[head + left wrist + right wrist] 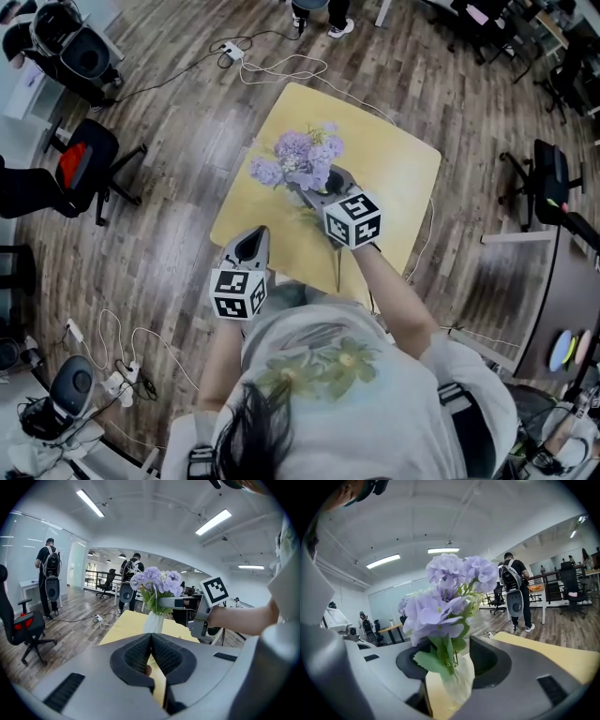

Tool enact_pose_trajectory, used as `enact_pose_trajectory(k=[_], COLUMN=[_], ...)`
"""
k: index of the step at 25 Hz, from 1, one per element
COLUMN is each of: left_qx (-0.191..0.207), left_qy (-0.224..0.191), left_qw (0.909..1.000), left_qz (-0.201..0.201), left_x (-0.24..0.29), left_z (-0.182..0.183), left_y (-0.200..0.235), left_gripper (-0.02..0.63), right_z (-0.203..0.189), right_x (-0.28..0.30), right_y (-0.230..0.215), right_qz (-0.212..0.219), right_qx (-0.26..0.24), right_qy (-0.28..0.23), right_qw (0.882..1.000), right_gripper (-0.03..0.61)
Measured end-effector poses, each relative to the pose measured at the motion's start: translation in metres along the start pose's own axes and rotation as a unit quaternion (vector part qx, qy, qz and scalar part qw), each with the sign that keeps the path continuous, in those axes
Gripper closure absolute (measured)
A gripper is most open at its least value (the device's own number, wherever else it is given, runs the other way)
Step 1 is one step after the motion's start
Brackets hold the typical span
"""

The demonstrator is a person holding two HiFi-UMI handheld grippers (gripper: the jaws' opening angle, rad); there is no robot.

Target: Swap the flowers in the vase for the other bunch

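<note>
Right gripper view: looks along the right gripper with jaws parted, released, pads clear of everything. Finds between them the white vase and, rising out of it, the bunch of lilac hydrangeas with green leaves at the neck (blooms filling much of the frame). Catches behind that a corner of the yellow table, the wood-plank floor, and a person with a pack on the back standing by desks.

Head view: puts vase and blooms near the middle of the square tabletop, with the right gripper reaching in from the near edge and flanking the vase. Places the left gripper lower left, at the near corner of the table, apart from the flowers. Takes in also a black office chair with a red patch on its seat off to the left, and a white cable looped on the floor beyond the table.

Left gripper view: gives the left jaws clenched tip to tip, nothing gripped. Looks across the table at vase and hydrangeas, upright, with the right gripper level with the stems just above the vase's neck.
</note>
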State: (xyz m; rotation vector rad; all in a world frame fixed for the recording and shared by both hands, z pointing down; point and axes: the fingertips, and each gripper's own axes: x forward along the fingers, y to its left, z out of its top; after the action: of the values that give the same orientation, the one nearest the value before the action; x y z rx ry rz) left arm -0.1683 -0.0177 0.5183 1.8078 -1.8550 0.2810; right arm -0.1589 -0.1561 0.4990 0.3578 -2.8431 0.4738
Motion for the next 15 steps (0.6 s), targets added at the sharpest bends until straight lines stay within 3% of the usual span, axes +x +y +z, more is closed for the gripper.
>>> enact_pose_trajectory(k=[6, 15], left_qx=[0.0, 0.006], left_qy=[0.003, 0.002], left_qw=[1.0, 0.9997], left_qz=[-0.004, -0.022], left_x=[0.002, 0.005], left_z=[-0.002, 0.001], left_y=[0.002, -0.003], left_gripper=[0.595, 0.595], right_z=[-0.008, -0.002], right_x=[-0.011, -0.034], right_y=[-0.001, 0.009], right_qz=[-0.006, -0.01], right_qx=[0.001, 0.011], right_qy=[0.013, -0.008], right_qw=[1.0, 1.0], right_gripper=[0.374, 0.374])
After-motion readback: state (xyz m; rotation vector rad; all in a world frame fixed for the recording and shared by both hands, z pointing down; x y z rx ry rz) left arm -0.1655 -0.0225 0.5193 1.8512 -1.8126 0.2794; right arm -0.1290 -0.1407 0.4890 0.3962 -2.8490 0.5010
